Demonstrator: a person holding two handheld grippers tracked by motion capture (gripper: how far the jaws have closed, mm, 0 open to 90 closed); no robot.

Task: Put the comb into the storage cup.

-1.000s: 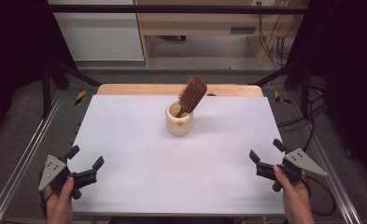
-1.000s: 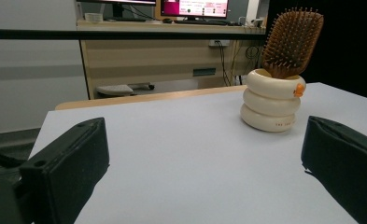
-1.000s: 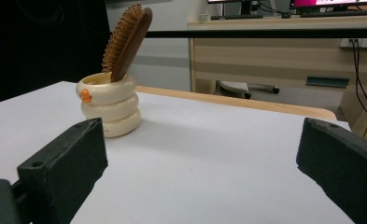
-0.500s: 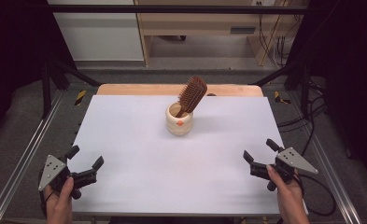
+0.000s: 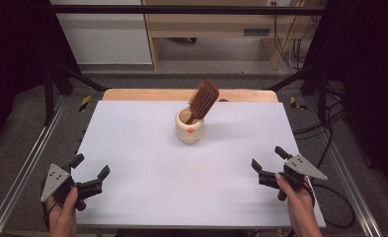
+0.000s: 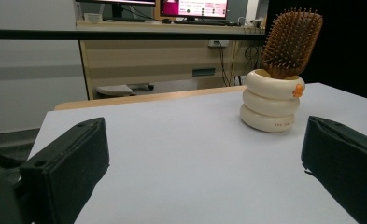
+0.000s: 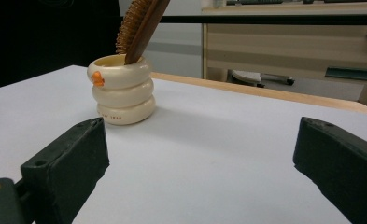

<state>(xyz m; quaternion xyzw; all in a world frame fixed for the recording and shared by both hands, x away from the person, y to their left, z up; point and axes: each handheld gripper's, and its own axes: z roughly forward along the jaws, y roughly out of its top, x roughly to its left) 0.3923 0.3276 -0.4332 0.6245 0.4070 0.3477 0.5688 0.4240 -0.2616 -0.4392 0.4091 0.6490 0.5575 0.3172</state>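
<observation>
While a brown wooden paddle hairbrush (image 5: 203,100) is leaning toward one o'clock in its cream ringed ceramic holder (image 5: 189,127), we are holding the left gripper (image 5: 90,179) and right gripper (image 5: 268,165) with jaws apart, both empty.

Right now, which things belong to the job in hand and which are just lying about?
In the job: wooden hairbrush, cream ringed holder, left gripper, right gripper.

Lying about: yellow-black markers beside the table, desk with monitors behind.
</observation>
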